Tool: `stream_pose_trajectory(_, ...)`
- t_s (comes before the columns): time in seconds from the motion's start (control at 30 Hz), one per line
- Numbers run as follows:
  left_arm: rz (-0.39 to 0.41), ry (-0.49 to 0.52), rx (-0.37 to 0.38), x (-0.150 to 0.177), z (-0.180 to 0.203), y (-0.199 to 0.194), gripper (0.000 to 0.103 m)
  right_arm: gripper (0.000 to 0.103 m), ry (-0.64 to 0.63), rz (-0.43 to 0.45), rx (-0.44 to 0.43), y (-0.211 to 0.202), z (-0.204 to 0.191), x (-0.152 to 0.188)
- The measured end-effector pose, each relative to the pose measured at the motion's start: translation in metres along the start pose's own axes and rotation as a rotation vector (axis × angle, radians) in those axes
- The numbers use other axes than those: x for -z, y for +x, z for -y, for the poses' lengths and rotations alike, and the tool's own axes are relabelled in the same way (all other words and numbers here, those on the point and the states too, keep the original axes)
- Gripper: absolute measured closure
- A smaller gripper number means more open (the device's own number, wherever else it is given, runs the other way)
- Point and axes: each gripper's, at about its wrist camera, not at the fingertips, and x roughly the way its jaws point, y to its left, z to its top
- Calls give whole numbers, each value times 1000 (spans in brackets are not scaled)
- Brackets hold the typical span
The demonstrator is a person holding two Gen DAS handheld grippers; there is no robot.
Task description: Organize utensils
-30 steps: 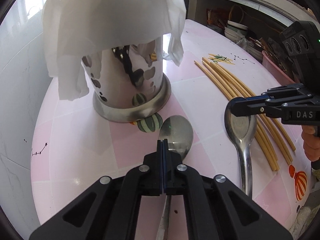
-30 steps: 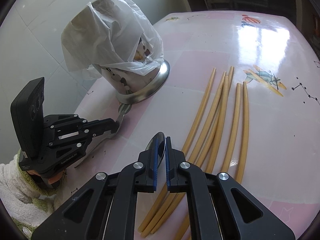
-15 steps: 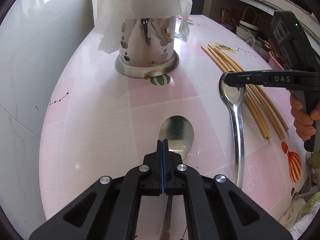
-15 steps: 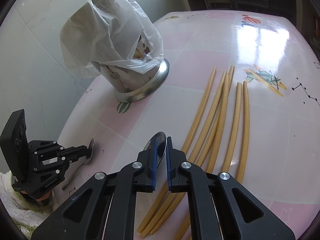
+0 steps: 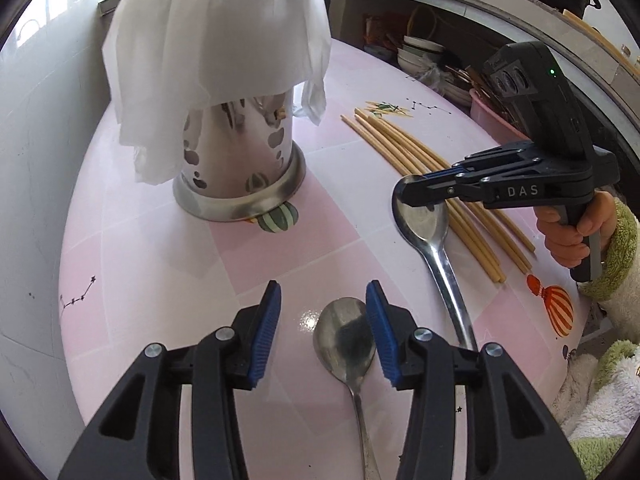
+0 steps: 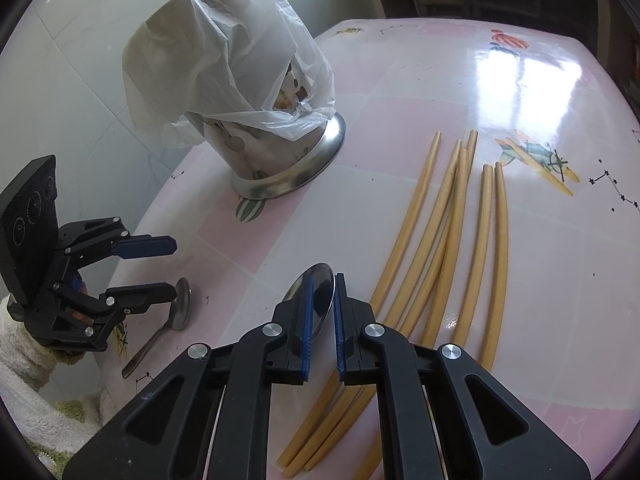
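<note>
Left wrist view, item one: my left gripper, fingers spread wide, grasping nothing. The small spoon lies flat on the pink table between the blue pads, its bowl close to the right-hand pad, handle running back under the tool.

Item two: my right gripper, clenched on the bowl of the large spoon, which stands on edge between the pads. In the left view that large spoon's handle slants down toward the table.

Item three: chopsticks, a loose fan on the table, just right of the large spoon.

Item four: steel utensil holder, upright at the back of the table, a plastic bag draped over its top.
</note>
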Motion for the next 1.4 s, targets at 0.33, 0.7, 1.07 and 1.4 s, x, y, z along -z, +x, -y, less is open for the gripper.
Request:
stream_pose_trajectory(0.33, -46, 110, 74, 6, 6, 19, 60, 93, 6, -7, 0, 3, 1, 0)
stream_pose_trajectory(0.7, -36, 161, -29, 15, 26, 17, 68, 92, 12, -6, 5, 4, 1, 1)
stream_pose_trajectory(1.07, 30, 116, -140, 20, 28, -4, 96, 94, 25, 29, 18, -3, -3, 2)
stream_pose_trajectory(1.4, 48, 12, -89, 22, 10, -21, 98, 96, 24, 49, 21, -14, -5, 2)
